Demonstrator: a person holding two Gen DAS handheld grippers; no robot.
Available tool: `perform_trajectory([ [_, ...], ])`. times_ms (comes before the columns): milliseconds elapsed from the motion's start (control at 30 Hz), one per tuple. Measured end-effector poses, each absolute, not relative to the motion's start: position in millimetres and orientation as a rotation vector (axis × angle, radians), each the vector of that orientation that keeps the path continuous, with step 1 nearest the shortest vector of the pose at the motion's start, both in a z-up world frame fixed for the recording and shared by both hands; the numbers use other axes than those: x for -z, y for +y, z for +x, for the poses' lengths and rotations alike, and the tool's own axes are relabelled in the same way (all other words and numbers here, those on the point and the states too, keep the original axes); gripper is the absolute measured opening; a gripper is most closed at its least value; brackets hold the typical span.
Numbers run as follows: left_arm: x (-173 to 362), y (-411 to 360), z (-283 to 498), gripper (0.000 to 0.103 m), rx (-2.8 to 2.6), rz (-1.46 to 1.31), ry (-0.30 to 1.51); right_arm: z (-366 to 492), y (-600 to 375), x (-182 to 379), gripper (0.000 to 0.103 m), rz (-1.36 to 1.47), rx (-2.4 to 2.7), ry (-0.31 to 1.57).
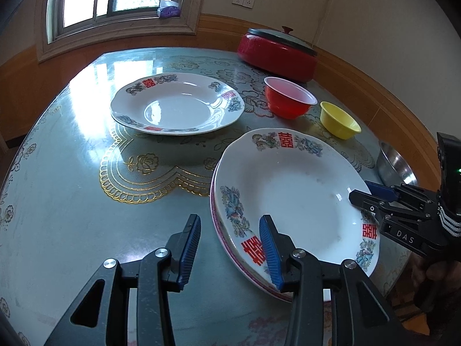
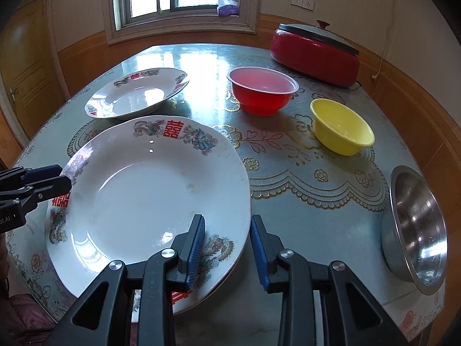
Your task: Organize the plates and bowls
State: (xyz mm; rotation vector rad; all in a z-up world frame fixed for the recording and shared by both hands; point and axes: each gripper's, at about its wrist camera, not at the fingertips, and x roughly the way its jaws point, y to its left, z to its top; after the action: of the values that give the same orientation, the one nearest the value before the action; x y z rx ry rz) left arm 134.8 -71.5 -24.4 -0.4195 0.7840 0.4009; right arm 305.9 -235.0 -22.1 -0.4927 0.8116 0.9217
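Observation:
A white plate [image 1: 294, 196] [image 2: 149, 196] with red characters and flower prints lies on a pink-rimmed plate [image 1: 216, 225] at the near side of the table. My left gripper [image 1: 230, 248] [image 2: 64, 176] straddles its left rim, one blue pad over the plate and the other outside it, open. My right gripper [image 2: 227, 245] [image 1: 358, 189] straddles the right rim the same way, open. A matching plate [image 1: 177, 103] [image 2: 135, 95] sits further back to the left. A red bowl [image 1: 288, 98] [image 2: 262, 92], a yellow bowl [image 1: 340, 121] [image 2: 343, 127] and a steel bowl [image 1: 394, 164] [image 2: 415, 225] stand along the right.
A red pot with a dark lid [image 1: 276, 54] [image 2: 314, 54] stands at the far right corner. The table [image 1: 72, 173] has a glossy flowered cover. Walls with wooden panelling and a window close in behind. The steel bowl sits near the table's right edge.

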Motion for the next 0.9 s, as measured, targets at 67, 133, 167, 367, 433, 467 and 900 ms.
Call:
perform_trajectory([
  [67,25,-71,136,0.043,-0.402,-0.419,0.788,307,-235,22,0.032,-0.489,-0.919,0.820],
  [133,25,-68,137,0.043,-0.415,-0.418,0.792,307,-233,21,0.032,-0.498,-0.910,0.821],
  [167,23,-67,138,0.045,-0.425,-0.415,0.792,308,-232,20,0.032,-0.499,-0.903,0.818],
  [367,9,-59,143,0.057,-0.480,-0.381,0.767,314,-220,3,0.040,-0.441,-0.895,0.797],
  [433,8,-55,144,0.058,-0.500,-0.377,0.770,314,-213,-1,0.041,-0.425,-0.909,0.794],
  [467,8,-52,144,0.058,-0.507,-0.385,0.774,313,-208,-3,0.042,-0.421,-0.920,0.795],
  [900,7,-7,135,0.067,-0.594,-0.427,0.777,319,-145,-7,0.045,-0.222,-1.190,1.013],
])
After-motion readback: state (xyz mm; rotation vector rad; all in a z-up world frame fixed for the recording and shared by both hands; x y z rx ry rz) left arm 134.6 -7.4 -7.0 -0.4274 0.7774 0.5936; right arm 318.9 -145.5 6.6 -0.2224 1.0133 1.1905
